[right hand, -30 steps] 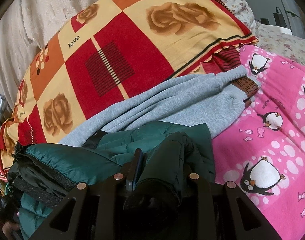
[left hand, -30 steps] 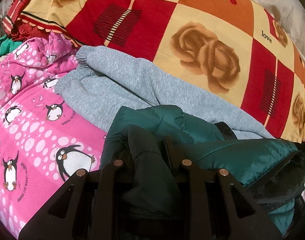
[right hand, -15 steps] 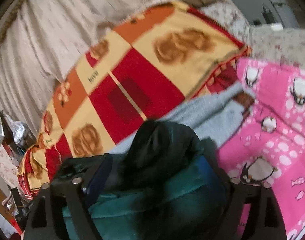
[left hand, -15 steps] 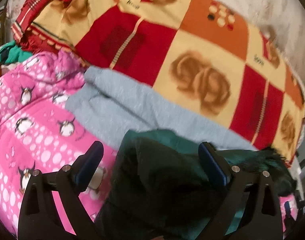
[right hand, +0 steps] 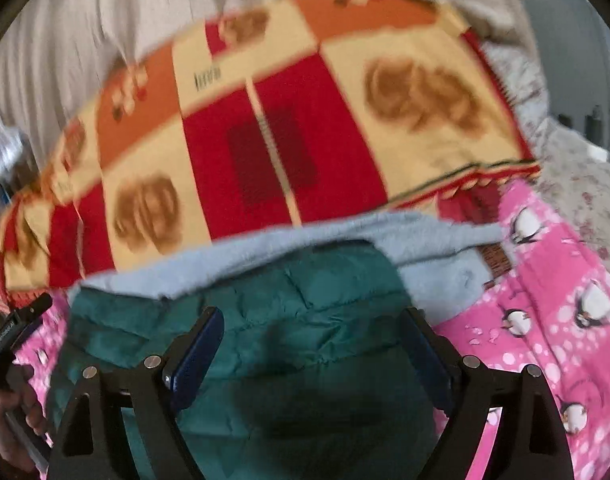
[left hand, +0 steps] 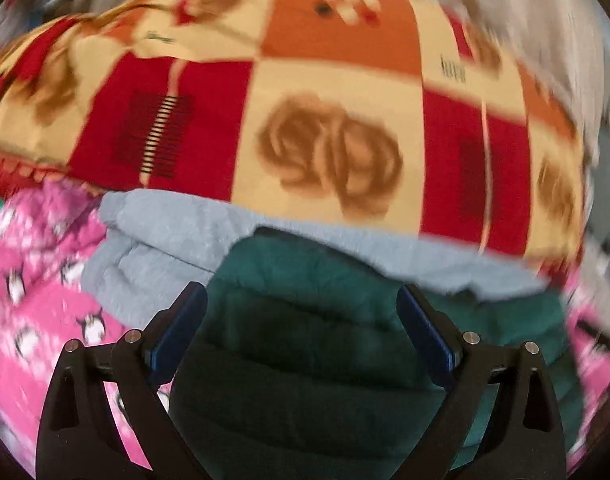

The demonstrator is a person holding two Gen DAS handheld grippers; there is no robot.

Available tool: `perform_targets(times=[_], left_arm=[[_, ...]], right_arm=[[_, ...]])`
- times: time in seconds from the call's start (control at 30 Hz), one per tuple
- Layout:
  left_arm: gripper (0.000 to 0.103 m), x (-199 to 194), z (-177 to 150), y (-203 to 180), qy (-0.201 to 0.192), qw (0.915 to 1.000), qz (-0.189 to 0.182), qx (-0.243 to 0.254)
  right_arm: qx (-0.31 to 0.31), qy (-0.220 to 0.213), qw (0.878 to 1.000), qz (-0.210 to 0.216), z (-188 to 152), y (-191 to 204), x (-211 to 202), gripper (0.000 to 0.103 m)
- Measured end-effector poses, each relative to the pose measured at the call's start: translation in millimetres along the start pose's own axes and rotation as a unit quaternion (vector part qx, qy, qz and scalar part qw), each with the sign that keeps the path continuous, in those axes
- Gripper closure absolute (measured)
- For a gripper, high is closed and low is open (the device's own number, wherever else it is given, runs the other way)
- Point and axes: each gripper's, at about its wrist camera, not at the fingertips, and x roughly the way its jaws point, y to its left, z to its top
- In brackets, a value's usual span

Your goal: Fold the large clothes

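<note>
The left gripper (left hand: 301,334) stood wide open, its 2 blue-padded fingers (left hand: 179,330) splayed to either side of the green puffer jacket (left hand: 313,320) and holding nothing. The right gripper (right hand: 311,348) was spread just as wide above the same garment, also empty. Both pointed toward 12 o'clock along the jacket. With each gripper parted over the bundle and neither pinching cloth, the jacket seemed to have been set down, so this looked like a release at the end of a fold, not a grasp.

The jacket lay directly under the grippers as a compact quilted mound, teal with stitched channels, darker and shadowed at its near end. Whether a sleeve was tucked beneath could not be told. It rested partly on the pink penguin-print bedcover (left hand: 37,312), which showed at 9 o'clock in the left view and at 3 o'clock in the right.

Just beyond, at 12 o'clock, the jacket's far edge overlapped a grey fleece garment (left hand: 165,236) lying crosswise. Behind that rose a large checked blanket (left hand: 329,120) in red, cream and orange with brown roses, blurred by motion. At 8 o'clock in the right view a hand (right hand: 17,420) held the other handle.
</note>
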Motion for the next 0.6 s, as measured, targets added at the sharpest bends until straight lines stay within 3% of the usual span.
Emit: perform_targets(times=[0.07, 0.2, 0.43, 0.6], left_arm=[[0.007, 19, -6, 1, 0.033, 0.9990, 0.030, 0.005], [0.007, 51, -22, 8, 0.097, 0.9948, 0.032, -0.004], [0.005, 65, -35, 6, 0.109, 0.9926, 0.054, -0.006], [0.005, 60, -39, 9, 0.110, 0.9924, 0.050, -0.023]], right_arm=[[0.001, 0.021, 1.000, 0.005, 5, 1, 21, 0.016], [0.001, 0.063, 0.998, -0.007, 5, -4, 66, 0.016], [-0.020, 0.102, 0.995, -0.011, 4, -5, 113, 0.005], [-0.027, 0.113, 0.993, 0.000, 3, -6, 119, 0.000]])
